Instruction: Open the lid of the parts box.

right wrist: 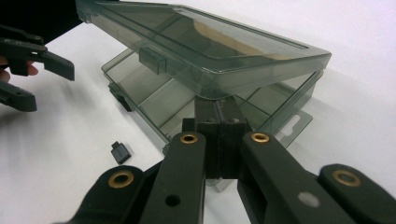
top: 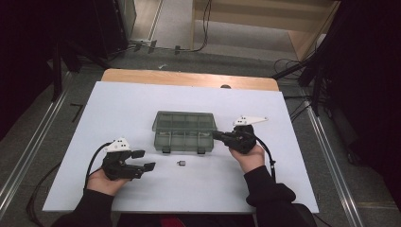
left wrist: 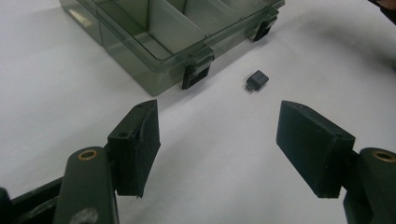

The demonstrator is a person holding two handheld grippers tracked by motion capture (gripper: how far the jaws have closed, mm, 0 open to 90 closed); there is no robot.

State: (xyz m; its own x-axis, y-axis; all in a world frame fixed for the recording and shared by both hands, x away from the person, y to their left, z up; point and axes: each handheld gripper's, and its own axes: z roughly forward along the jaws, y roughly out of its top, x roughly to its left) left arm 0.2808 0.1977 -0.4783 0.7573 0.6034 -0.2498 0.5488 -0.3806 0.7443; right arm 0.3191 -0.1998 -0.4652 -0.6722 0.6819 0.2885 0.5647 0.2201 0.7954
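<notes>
The white table spreads out under me, and the landmark on it is the smoky clear compartment box sitting near the middle. Its lid is tilted up, raised off the tray on the side facing my right hand, so the dividers and compartments inside show through; two dark latches hang on the front wall of the box nearest me. My right gripper is up against the right end of the box, jaws pressed together with nothing visible between the pads, and the closed tip is tucked in under the edge of that raised lid, right at the corner; whether it actually bears the lid's weight I cannot tell. My left gripper sits in front of the box and off to its left, well apart from it, jaws spread wide and empty, both black pads standing over bare table. Smallest thing now: a little dark adapter plug lies on the table just in front of the box, between my two hands, close to the box's front latches and ahead of my open left jaws, touching neither gripper.
</notes>
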